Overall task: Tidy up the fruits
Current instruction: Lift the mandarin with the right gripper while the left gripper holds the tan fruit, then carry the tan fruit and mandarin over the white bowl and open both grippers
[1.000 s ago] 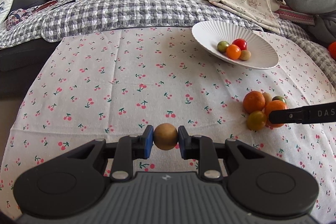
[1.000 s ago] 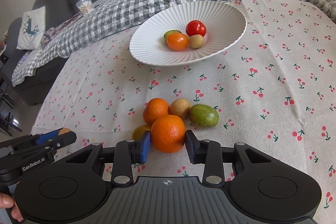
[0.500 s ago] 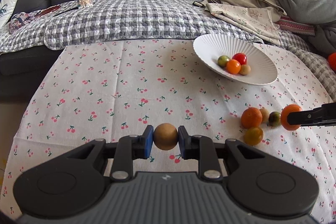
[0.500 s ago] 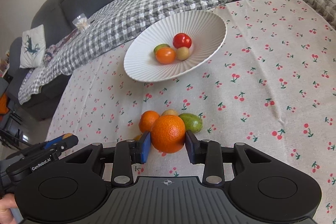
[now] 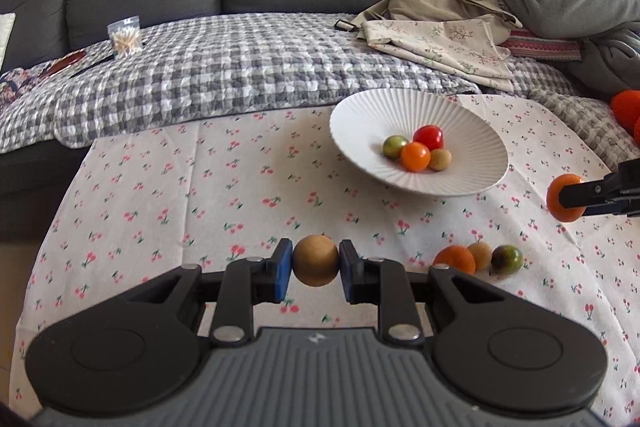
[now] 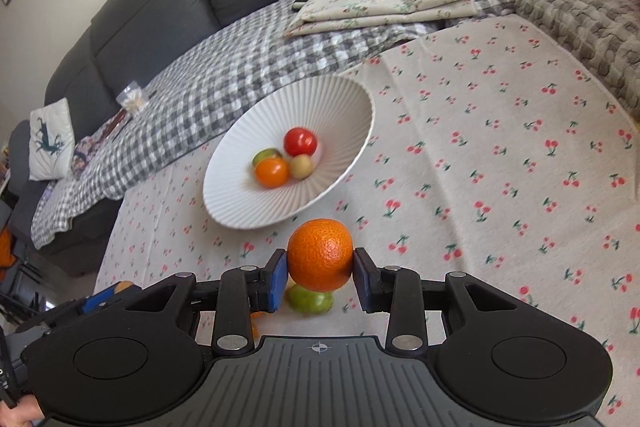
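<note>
Left wrist view: left gripper [image 5: 316, 260] clamps a round brown fruit [image 5: 315, 260] above the cherry-print desk [image 5: 180, 195]. Ribbed white bowl [image 5: 372, 115] holds four small fruits; three loose fruits [image 5: 478, 258] lie nearer. Right wrist view: right gripper [image 6: 321, 267] grips an orange [image 6: 320, 254], raised, short of the bowl.

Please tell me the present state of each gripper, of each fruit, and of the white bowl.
left gripper: shut on the brown fruit, held above the tablecloth.
right gripper: shut on the orange, lifted off the cloth.
white bowl: upright on the cloth, holding four small fruits.
red tomato: resting in the bowl.
three loose fruits: lying together on the cloth, not yet in the bowl.
</note>
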{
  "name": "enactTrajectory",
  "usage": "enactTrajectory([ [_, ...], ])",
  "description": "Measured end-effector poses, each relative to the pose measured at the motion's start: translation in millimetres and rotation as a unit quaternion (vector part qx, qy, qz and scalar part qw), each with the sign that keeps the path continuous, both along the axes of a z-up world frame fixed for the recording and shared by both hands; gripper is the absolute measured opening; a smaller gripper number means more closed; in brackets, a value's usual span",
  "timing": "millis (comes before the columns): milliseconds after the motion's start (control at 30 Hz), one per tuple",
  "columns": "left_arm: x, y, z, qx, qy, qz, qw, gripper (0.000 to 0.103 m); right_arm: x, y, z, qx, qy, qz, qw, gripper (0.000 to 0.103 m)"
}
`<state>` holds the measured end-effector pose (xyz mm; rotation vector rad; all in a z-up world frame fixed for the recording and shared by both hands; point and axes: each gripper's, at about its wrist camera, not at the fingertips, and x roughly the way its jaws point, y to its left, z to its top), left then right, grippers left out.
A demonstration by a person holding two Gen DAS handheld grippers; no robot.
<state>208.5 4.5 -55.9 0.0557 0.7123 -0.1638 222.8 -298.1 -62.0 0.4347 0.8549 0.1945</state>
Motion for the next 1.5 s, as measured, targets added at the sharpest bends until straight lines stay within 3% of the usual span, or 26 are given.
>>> enactTrajectory([
  [267, 33, -36, 5, -0.007, -0.012, -0.026, 0.9996, 0.023, 22, -19, 4, 0.005, -0.015, -0.021, 1.000, 0.034],
  [733, 81, -106, -8, 0.017, -0.025, -0.074, 0.9968, 0.023, 70, -20, 2, 0.012, -0.045, -0.030, 0.998, 0.034],
  [1133, 102, -114, -31, 0.025, 0.003, -0.084, 0.9962, 0.023, 94, 5, -17, -0.009, -0.034, -0.005, 0.999, 0.034],
  [1500, 100, -108, -33, 0.024, 0.004, -0.087, 0.9959, 0.027, 95, 14, -18, -0.025, -0.044, -0.001, 0.999, 0.037],
])
